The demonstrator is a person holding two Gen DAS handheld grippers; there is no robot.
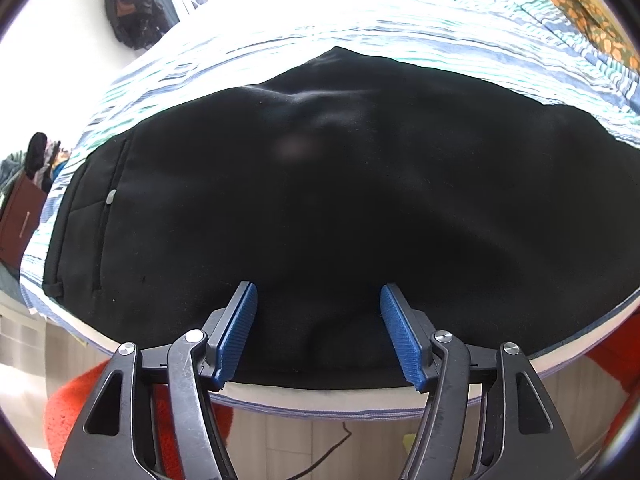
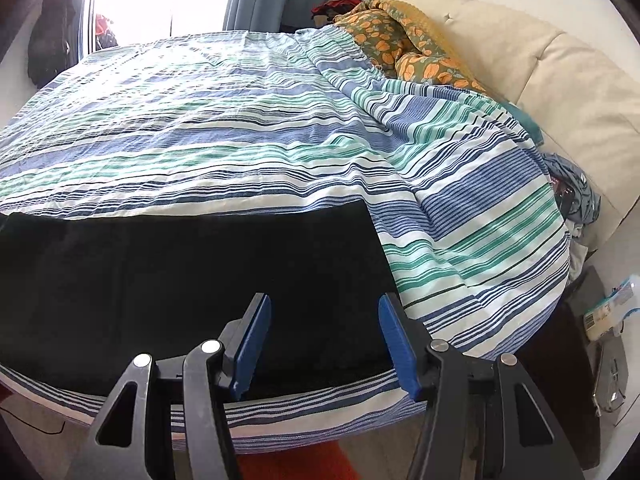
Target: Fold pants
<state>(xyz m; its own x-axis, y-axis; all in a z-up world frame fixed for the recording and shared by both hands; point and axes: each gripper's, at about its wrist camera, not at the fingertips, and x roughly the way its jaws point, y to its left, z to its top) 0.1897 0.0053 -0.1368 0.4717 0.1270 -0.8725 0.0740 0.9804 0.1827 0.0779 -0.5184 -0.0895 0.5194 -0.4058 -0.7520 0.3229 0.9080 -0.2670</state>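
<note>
Black pants (image 1: 340, 200) lie flat on the striped bed sheet (image 1: 440, 36), close to the bed's front edge. In the left wrist view their waistband with a small grey button (image 1: 111, 197) is at the left. My left gripper (image 1: 318, 296) hovers open over the near edge of the cloth, and its blue pads (image 1: 240, 328) stand wide apart with nothing pinched. In the right wrist view the pants (image 2: 180, 280) end in a straight edge at the right. My right gripper (image 2: 324, 304) is open above that end, also holding nothing.
A floral blanket (image 2: 404, 44) is bunched at the back right against a cream headboard (image 2: 560, 80). Loose clothes (image 2: 576, 192) and a nightstand with a tissue pack (image 2: 612, 304) sit to the right of the bed. An orange rug (image 1: 76, 408) lies on the floor below the front edge.
</note>
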